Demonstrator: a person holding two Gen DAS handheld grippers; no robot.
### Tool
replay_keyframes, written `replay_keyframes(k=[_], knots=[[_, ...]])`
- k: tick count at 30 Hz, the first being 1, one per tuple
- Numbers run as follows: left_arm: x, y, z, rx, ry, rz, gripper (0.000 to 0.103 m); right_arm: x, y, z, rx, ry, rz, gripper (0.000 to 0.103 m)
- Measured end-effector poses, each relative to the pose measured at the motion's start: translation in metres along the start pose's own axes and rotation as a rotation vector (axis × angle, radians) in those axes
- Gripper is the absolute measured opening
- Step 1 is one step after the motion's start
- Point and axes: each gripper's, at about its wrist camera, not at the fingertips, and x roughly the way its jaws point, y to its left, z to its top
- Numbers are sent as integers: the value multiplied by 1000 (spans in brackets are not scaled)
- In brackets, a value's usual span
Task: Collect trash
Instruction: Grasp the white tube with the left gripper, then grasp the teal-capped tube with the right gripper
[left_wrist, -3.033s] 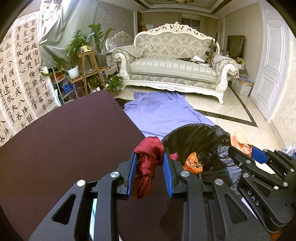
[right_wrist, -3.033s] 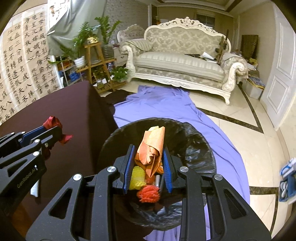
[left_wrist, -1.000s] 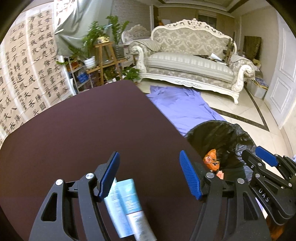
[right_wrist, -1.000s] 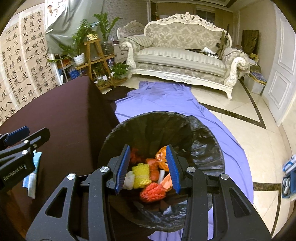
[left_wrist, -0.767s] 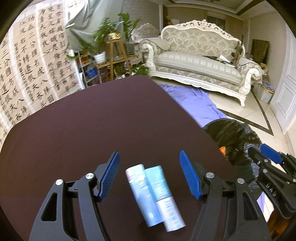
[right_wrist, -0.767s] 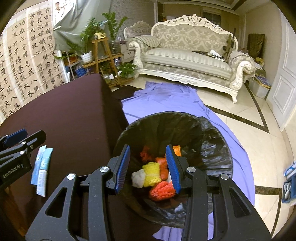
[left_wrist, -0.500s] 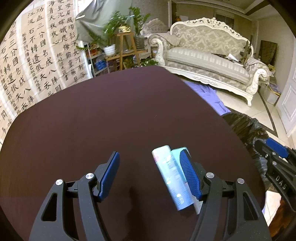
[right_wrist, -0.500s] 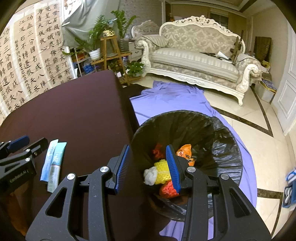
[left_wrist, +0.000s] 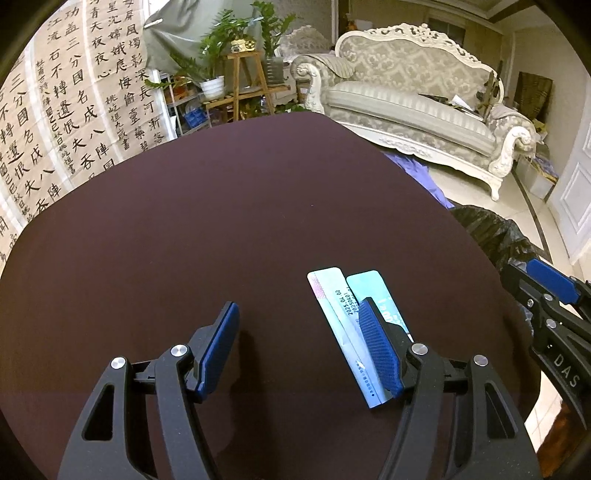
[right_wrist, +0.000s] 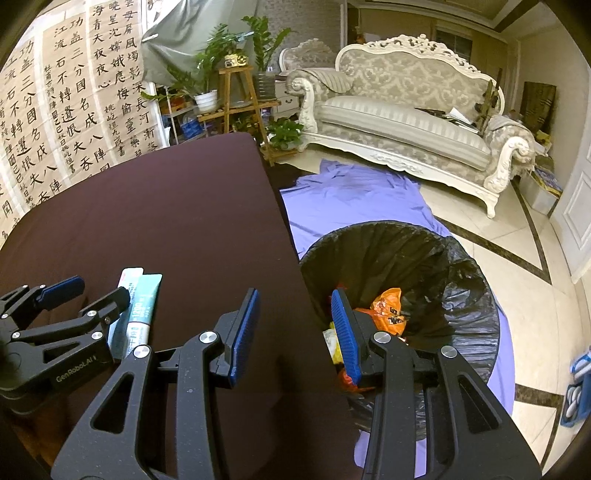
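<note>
Two flat light-blue tubes (left_wrist: 341, 317) lie side by side on the dark brown table (left_wrist: 221, 221), and they also show in the right wrist view (right_wrist: 138, 306). My left gripper (left_wrist: 299, 347) is open and empty just above the table, with the tubes under its right finger. My right gripper (right_wrist: 293, 328) is open and empty over the table's right edge, beside the black-lined trash bin (right_wrist: 461, 266). The bin holds orange, yellow and red scraps (right_wrist: 388, 310).
A purple cloth (right_wrist: 351, 195) lies on the tiled floor beyond the bin. A white sofa (right_wrist: 406, 122) stands at the back, plant stands (right_wrist: 236, 99) at back left, and calligraphy sheets (left_wrist: 55, 110) hang on the left wall.
Both grippers dropped their trash into the bin and opened. Both then swung left over the table; the tubes came into view and now sit under my left gripper's right finger.
</note>
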Motion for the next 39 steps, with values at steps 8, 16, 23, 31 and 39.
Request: replay_keyframes(k=[8,16,23,31,39], knots=[[-3,6,-4,3,10,2,65,1,8,-1,-13,5,14,40],[-1,-5,-6,16,23,-14,60,1,11,-1,-18,8,23,40],[-5,4,-12,25,5,5,26,0,16,-2,-25,6,32,40],[-10,17,-18,1,-2,9,20,0,39,-3,-61,20,75,40],[-18,46,-22,-58,-10,58,20,-1,73,-5,-114,33,133,40]])
